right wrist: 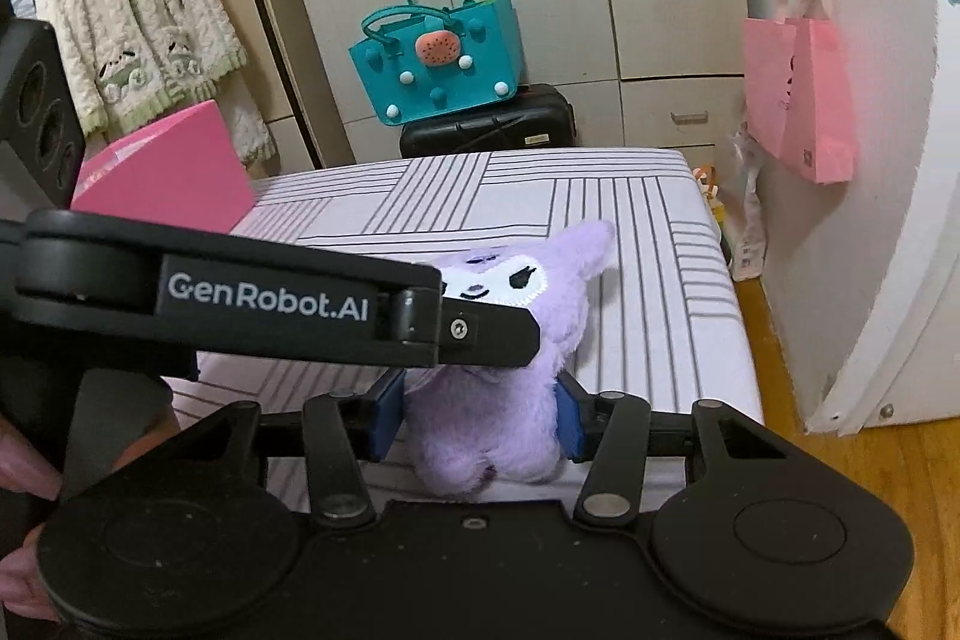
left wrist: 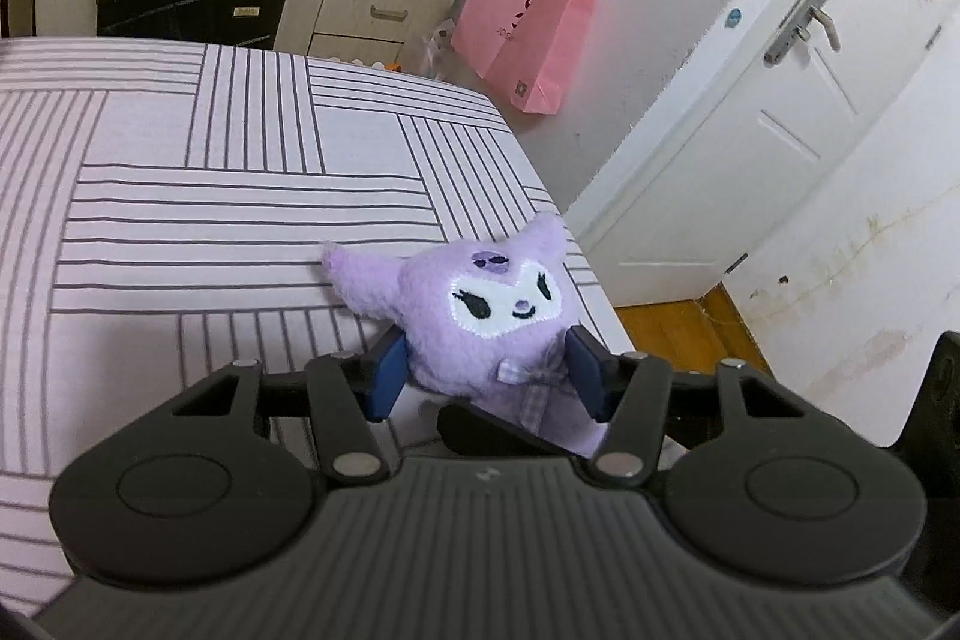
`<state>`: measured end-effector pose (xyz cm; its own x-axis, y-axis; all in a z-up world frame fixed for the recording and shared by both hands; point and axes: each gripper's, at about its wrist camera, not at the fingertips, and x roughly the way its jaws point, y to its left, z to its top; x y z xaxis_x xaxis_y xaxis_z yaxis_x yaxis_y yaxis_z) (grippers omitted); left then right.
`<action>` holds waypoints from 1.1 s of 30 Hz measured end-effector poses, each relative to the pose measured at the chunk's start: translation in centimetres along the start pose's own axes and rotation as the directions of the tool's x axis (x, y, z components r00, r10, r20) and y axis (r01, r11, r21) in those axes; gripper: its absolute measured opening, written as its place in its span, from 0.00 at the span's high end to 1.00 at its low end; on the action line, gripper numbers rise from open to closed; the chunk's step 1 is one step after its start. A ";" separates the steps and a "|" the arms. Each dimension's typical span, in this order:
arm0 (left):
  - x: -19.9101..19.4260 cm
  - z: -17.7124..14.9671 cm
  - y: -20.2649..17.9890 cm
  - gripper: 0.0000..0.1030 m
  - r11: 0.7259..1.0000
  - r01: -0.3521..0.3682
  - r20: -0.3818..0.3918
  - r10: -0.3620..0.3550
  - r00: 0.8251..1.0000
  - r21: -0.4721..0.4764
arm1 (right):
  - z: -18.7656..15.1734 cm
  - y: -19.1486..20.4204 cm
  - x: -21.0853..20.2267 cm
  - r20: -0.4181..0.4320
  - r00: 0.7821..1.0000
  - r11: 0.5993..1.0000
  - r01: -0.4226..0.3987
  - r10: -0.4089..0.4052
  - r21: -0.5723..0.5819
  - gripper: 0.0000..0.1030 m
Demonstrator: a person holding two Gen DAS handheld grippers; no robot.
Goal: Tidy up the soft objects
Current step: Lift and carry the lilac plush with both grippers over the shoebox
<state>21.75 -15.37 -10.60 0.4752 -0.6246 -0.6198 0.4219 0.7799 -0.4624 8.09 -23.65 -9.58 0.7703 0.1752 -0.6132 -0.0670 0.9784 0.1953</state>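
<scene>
Both sets of jaws pinch the purple plush toy (left wrist: 480,334) at once: left gripper (left wrist: 487,370) at its body below the face, right gripper (right wrist: 480,415) lower down near the feet. Judged purpose: a two-sided hold keeps the limp body upright for lifting. Toy sits near the corner of the striped bed (left wrist: 180,196), fleecy, white-faced, with pointed ears and a gingham bow.

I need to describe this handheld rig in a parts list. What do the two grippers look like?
Both look alike: the left gripper and right gripper have matte black bodies, two round black discs, black link bars with silver rivets, and dark blue finger pads. The left body is ribbed. White "GenRobot.AI" lettering marks the left gripper's side. No cables or sleeves show.
</scene>
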 end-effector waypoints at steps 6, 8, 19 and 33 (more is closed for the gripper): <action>-2.3 -0.5 -0.6 0.47 0.998 -0.003 -0.014 0.004 1.000 0.056 | -0.6 1.5 -1.8 0.011 1.000 0.999 -0.017 0.017 0.040 0.46; -3.4 -0.7 -0.6 0.47 0.997 -0.002 -0.020 0.003 1.000 0.075 | -0.6 2.0 -2.5 0.007 0.999 0.998 -0.032 0.031 0.057 0.46; -9.4 -1.5 -0.6 0.47 0.991 -0.025 -0.034 0.030 0.999 0.135 | -0.4 6.7 -5.1 -0.012 0.995 0.995 -0.096 0.096 0.033 0.46; -18.6 -2.5 2.5 0.47 0.990 -0.017 0.082 0.005 0.997 0.141 | 1.3 14.4 -7.5 0.007 0.984 0.982 -0.177 0.178 -0.068 0.46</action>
<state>12.06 -1.68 -1.84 0.5392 -0.6218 -0.5681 0.5186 0.7766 -0.3578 2.16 -11.06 -1.17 0.7508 0.3453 -0.5631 -0.2453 0.9373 0.2477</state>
